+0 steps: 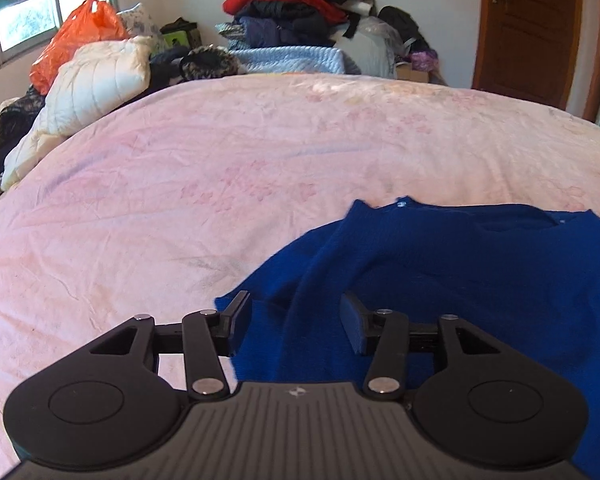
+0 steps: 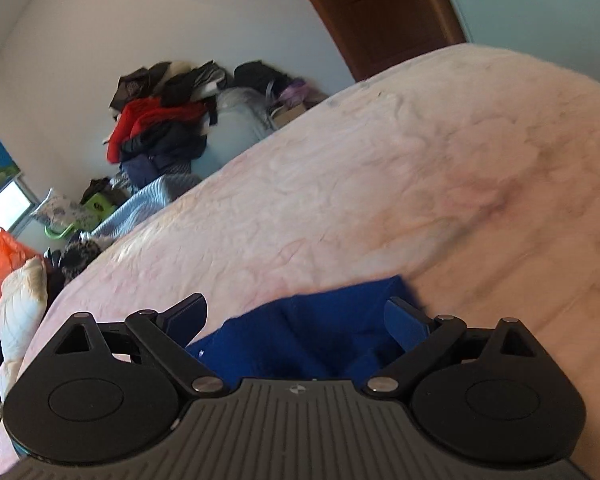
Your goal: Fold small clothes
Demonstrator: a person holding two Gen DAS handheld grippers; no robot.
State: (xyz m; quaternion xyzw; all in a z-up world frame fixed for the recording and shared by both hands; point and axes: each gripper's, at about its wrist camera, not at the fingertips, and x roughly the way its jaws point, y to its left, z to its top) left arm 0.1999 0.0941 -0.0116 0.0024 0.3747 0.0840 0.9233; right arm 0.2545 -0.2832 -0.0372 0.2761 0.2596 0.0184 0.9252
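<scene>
While the blue sweater (image 1: 440, 264) lies on the pink bed (image 1: 220, 152), we note our left gripper (image 1: 296, 320) partly open over its edge, right gripper (image 2: 296, 320) wide, neither pinching cloth.

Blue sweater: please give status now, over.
Left gripper open, right gripper open. Blue sweater lying on pink bedspread, not held. Nothing in the way.
</scene>
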